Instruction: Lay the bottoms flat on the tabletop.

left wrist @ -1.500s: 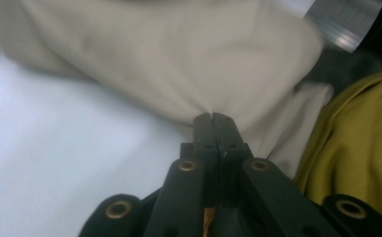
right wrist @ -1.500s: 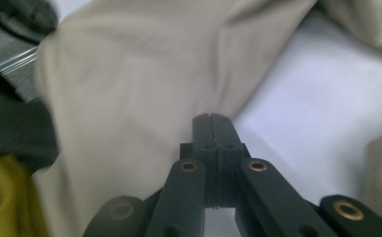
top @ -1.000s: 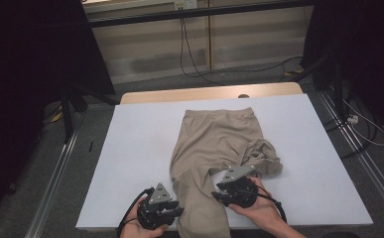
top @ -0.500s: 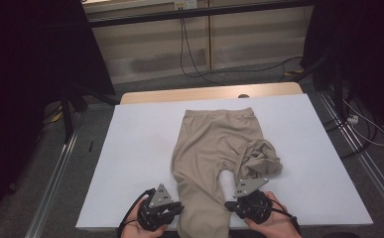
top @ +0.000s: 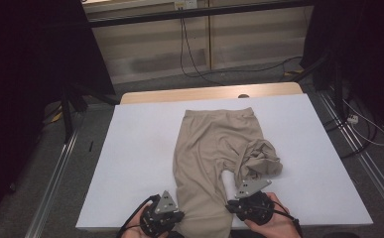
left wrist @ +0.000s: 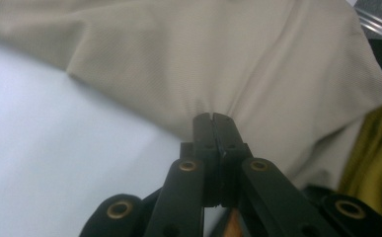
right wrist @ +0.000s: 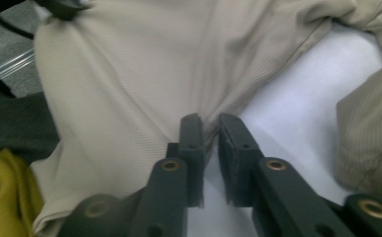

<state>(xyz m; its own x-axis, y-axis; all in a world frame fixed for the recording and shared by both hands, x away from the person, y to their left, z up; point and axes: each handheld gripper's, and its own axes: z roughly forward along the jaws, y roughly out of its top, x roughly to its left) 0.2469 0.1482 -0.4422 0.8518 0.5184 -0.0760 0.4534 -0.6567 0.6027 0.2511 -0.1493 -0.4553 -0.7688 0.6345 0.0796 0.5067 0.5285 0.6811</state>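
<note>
A pair of trousers [top: 209, 158] lies on the table [top: 130, 163] in the middle of the high view, waistband toward the top, one leg bunched at right of centre. At the bottom edge, the left gripper [top: 162, 218] sits left of the straight leg, the right gripper [top: 249, 206] right of it.

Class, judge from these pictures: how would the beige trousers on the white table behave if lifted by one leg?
The trousers would probably hang limp: one leg already lies crumpled in a heap. The thin ribbed cloth looks light, and it puckers where the left claw pinches it. It would likely drag rather than slide stiffly.
</note>
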